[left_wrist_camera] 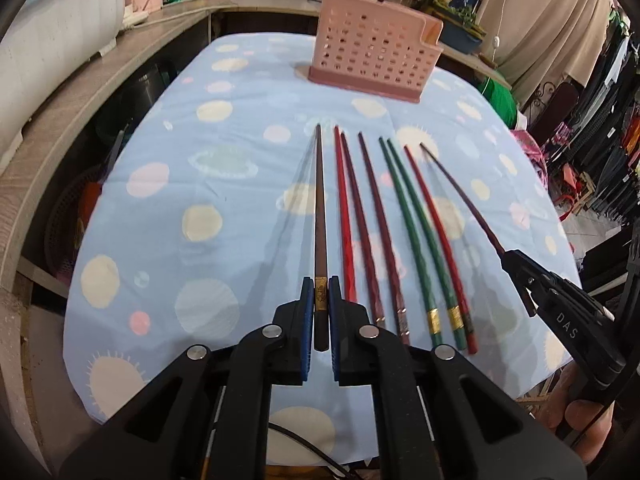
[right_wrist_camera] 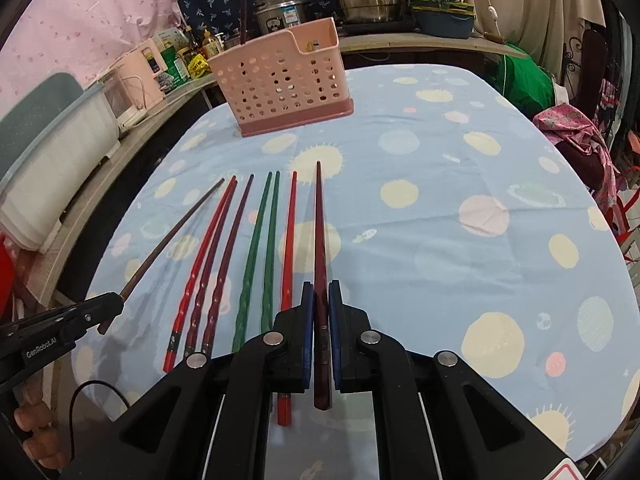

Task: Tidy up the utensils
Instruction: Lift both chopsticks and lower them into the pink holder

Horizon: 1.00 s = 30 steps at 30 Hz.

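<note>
Grippers both clamped: left gripper (left_wrist_camera: 321, 300) on brown chopstick (left_wrist_camera: 319, 208), right gripper (right_wrist_camera: 319, 300) on maroon chopstick (right_wrist_camera: 320, 232), pink perforated utensil holder (left_wrist_camera: 372, 56) at twelve o'clock.

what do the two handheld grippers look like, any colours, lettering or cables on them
Both are black plastic linkage frames with round silver pivot pins and blue fingers. The left gripper carries white "GenRobot.AI" lettering on its side, seen from the right wrist camera, and a thin black cable loops beside it. The right gripper bears white "DAS" lettering, seen from the left wrist camera.
</note>
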{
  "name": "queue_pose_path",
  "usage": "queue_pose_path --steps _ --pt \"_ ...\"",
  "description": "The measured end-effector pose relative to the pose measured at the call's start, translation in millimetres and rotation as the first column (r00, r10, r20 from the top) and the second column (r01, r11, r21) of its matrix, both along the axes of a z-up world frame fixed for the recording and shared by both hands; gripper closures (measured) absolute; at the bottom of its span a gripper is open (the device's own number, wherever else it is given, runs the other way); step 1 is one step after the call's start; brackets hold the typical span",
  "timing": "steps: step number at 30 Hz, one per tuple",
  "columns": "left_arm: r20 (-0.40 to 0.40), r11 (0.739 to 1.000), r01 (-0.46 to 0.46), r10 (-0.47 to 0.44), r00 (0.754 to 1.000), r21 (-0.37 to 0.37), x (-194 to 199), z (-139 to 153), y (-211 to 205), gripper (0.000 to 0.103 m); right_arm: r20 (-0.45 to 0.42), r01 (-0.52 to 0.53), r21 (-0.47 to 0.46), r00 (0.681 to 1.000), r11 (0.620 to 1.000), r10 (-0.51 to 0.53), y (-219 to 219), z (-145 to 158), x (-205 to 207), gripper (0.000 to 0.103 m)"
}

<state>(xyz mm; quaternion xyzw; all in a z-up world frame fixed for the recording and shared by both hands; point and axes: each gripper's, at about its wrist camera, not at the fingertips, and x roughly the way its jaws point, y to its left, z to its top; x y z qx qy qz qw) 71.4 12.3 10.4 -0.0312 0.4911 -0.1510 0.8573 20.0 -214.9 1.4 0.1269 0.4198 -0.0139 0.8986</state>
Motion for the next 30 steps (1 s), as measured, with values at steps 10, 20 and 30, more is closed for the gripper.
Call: queue_pose_path --steps 10,20,30 --pt "0.092 0.999 -0.009 0.012 0.996 -0.036 20.7 54.5 -3.2 0.096 0.118 0.017 0.008 0.993 1.000 -0.018 -15.7 51.2 17.7 0.096" --pt "0.209 0.998 -0.034 0.043 0.977 -0.048 65.0 117.6 -12.7 0.096 0.237 0.038 0.026 0.970 0.999 -0.043 -35.2 98.5 53.9 0.096" --pt "0.305 0.996 -0.042 0.063 0.950 -0.076 116.4 166.8 -28.1 0.096 0.306 0.062 0.066 0.949 0.996 -0.079 -59.4 131.1 98.8 0.096"
